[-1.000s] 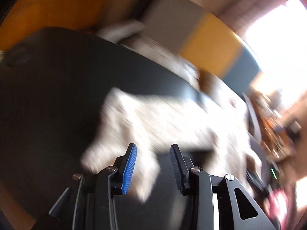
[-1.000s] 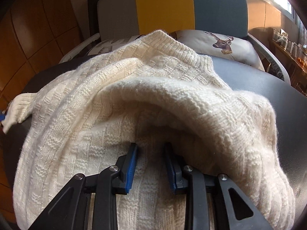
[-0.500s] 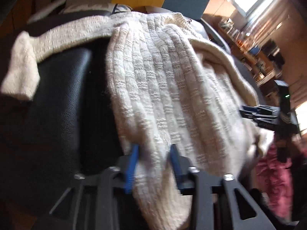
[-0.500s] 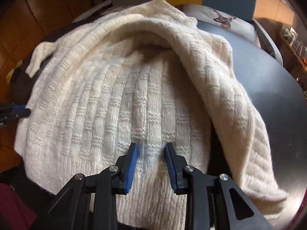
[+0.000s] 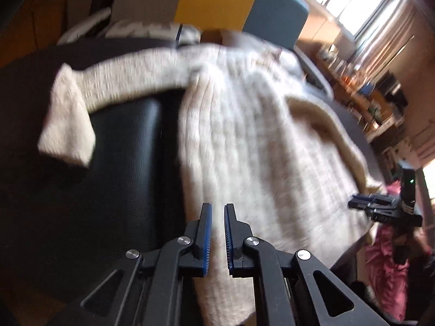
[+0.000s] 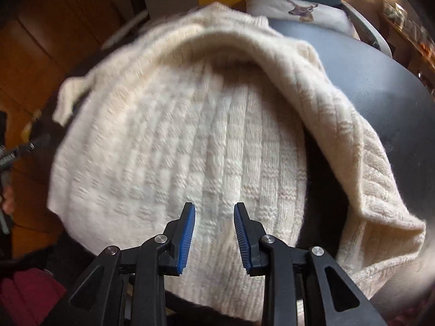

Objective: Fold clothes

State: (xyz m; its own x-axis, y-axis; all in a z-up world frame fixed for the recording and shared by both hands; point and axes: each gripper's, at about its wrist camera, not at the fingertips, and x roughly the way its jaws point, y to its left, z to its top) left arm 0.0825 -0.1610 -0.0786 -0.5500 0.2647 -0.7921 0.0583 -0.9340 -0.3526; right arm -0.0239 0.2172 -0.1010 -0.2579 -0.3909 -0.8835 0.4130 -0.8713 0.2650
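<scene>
The left gripper (image 5: 216, 233) has its jaws drawn nearly together over the near hem of a cream knit sweater (image 5: 252, 141); whether they pinch the knit or only sit above it, the blurred left wrist view does not settle. The right gripper (image 6: 214, 228) has its jaws apart, with ribbed fabric showing between and beneath them but not clamped.

The sweater lies spread on a dark round table (image 6: 375, 81). Its body runs away from both grippers, one sleeve (image 5: 89, 92) stretches out to the left, and the right side is turned over in a thick rolled flap (image 6: 339, 141). The hem hangs a little over the near table edge.

Risks, as a judgement: heavy loose knit sags and stretches, so lifting from one hem corner alone could drag the sweater off the edge or skew any fold. The right jaws may catch only one layer, or none, if they close this shallow. The rolled flap could bunch underneath.

Against half a second ago, the left jaws have narrowed from a wider gap, the right jaws have widened, and the sweater sits much as it did. A second ago the right view showed the fabric heaped high over the jaws; it now lies flatter.
</scene>
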